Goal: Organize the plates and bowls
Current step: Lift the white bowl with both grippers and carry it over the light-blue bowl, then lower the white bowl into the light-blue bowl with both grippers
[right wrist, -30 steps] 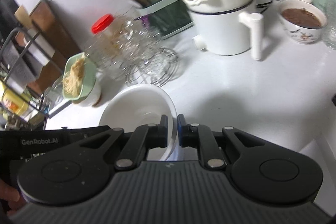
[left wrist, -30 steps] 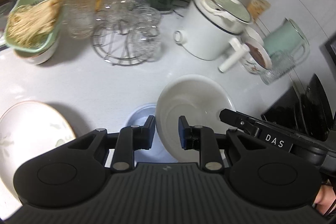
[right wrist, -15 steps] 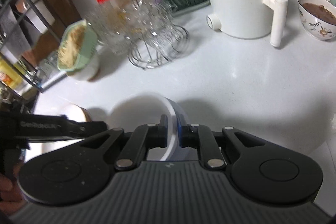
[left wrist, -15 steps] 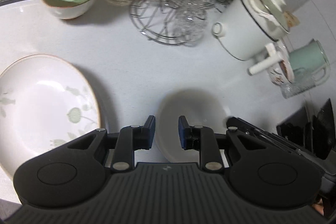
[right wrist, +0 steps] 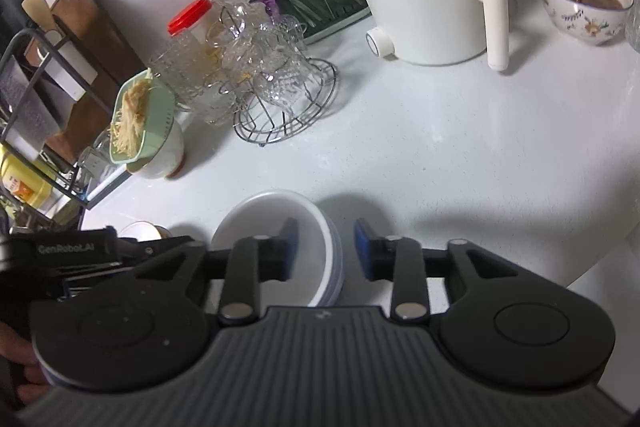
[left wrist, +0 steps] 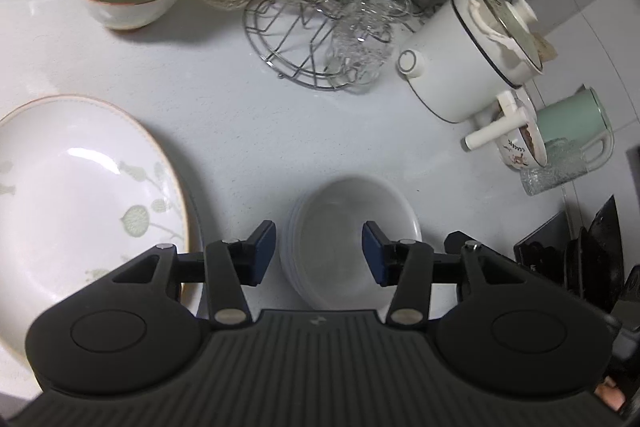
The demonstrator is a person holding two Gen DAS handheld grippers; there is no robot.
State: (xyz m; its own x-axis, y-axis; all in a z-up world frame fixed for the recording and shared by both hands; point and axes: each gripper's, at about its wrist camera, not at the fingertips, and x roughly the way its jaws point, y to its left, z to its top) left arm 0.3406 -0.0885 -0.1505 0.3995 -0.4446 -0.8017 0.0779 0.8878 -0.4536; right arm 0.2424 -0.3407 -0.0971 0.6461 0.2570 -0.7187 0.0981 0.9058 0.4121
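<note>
At the bottom centre of both wrist views, the left gripper (left wrist: 319,253) and the right gripper (right wrist: 326,249) have just been opening; a second ago each pinched an edge of the white bowl. Now the blue pads stand clear, each pair straddling one rim without pressing, so both are released. The stack of shallow white ceramic bowls (left wrist: 352,239) sits on the pale grey countertop (left wrist: 224,115), several rims showing down its left side. I judge this bowl has just been nested onto the pile, so that step looks done. At the lower left of the left view, the wide white plate with green leaf print and a tan rim (left wrist: 76,195) lies flat beside the stack, likely still to sort. Farther up stand a wire rack of glass cups (left wrist: 320,39) and a white electric pot (left wrist: 468,63). In the right view's lower left, the other tool's body reads "GenRobot.AI".
</note>
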